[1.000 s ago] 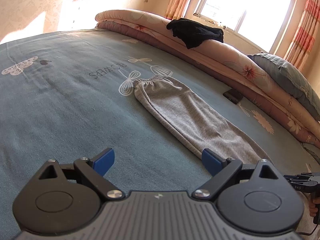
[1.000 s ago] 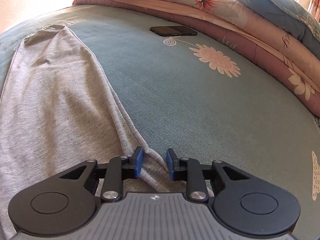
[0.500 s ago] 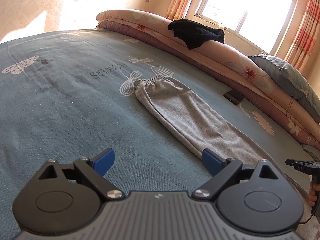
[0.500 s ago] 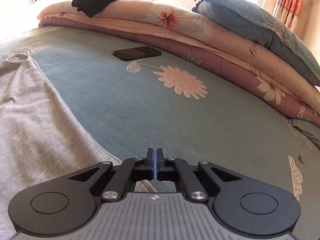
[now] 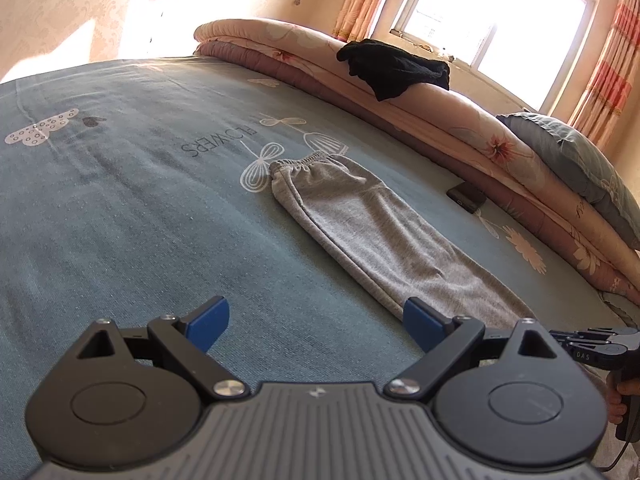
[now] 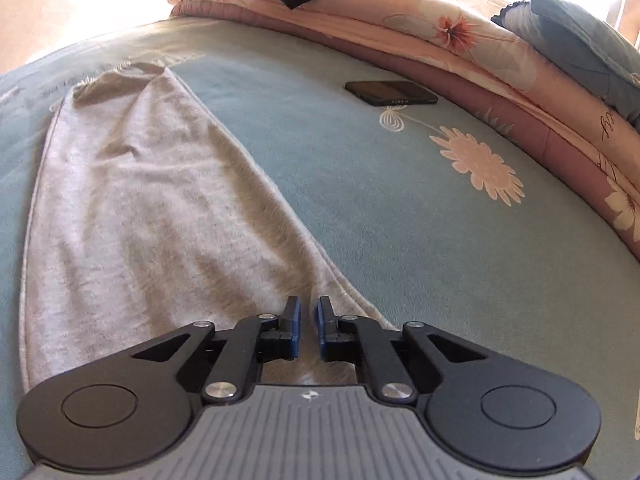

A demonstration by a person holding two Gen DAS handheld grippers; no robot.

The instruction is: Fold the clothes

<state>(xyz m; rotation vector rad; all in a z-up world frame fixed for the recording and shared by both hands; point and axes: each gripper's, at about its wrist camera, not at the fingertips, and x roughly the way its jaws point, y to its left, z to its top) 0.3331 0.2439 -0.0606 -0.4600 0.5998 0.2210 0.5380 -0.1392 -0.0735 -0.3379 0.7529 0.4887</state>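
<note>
Grey trousers [image 5: 360, 232] lie flat and lengthwise on the blue-green bed sheet [image 5: 120, 200], elastic waistband at the far end. My left gripper [image 5: 316, 320] hovers wide open over the sheet at the trousers' near left edge, nothing between its pads. In the right wrist view, my right gripper [image 6: 308, 320] sits on the near right edge of the trousers [image 6: 140, 200]. Its jaws are opening from a narrow gap, with a pinch of grey fabric between the pads and creases running up to them. The right gripper [image 5: 560, 335] also shows at the right edge of the left wrist view.
A black phone [image 6: 390, 93] lies on the sheet to the right of the trousers. A folded floral quilt [image 5: 460, 120] lines the far side with a black garment [image 5: 394, 68] on it and a blue pillow [image 5: 580, 160]. A window and curtains stand behind.
The right gripper closed fully at the trousers' edge, then parted slightly and shifted back left over the fabric. The left gripper has stayed still and open.
</note>
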